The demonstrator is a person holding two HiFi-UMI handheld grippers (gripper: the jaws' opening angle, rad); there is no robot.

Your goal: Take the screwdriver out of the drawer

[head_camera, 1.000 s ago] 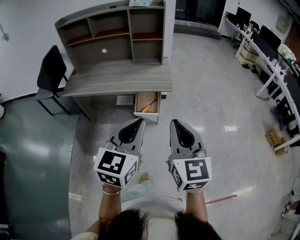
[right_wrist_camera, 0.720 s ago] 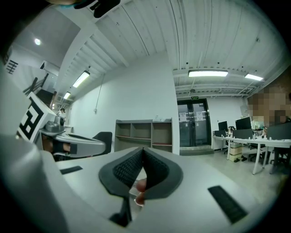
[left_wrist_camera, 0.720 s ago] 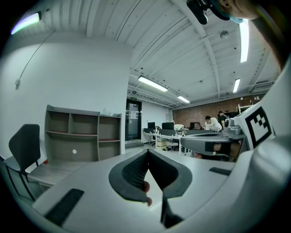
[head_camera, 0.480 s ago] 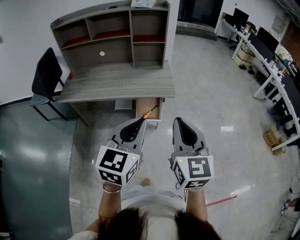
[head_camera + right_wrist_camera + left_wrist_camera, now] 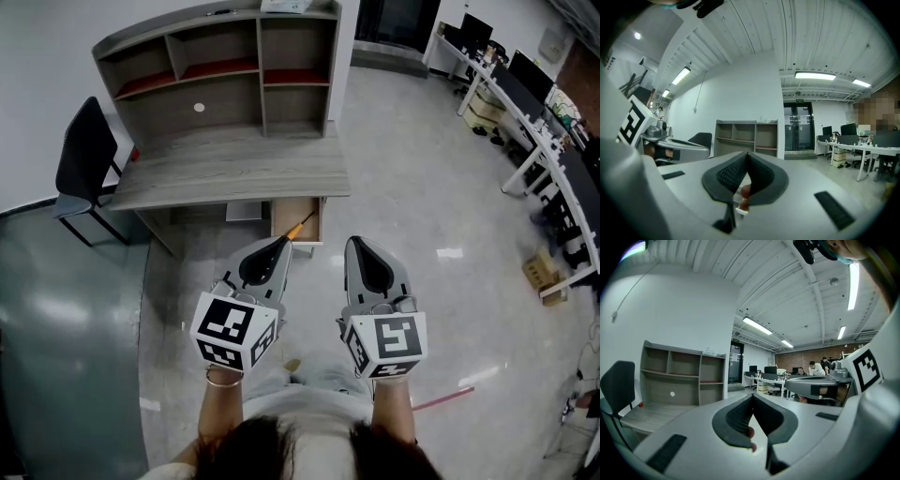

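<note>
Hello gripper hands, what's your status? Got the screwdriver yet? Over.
Left gripper shut, empty. Right gripper shut, empty. Screwdriver lying in the open drawer, untouched. Nothing blocking the way. Over.

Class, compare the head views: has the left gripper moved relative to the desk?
Yes. The left gripper has come closer to the desk, its front edge, toward the open drawer.

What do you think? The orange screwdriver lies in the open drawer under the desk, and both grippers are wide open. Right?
No: both are shut. The jaws of the left gripper meet in the left gripper view, those of the right gripper in the right gripper view. The screwdriver does lie in the open drawer under the desk.
</note>
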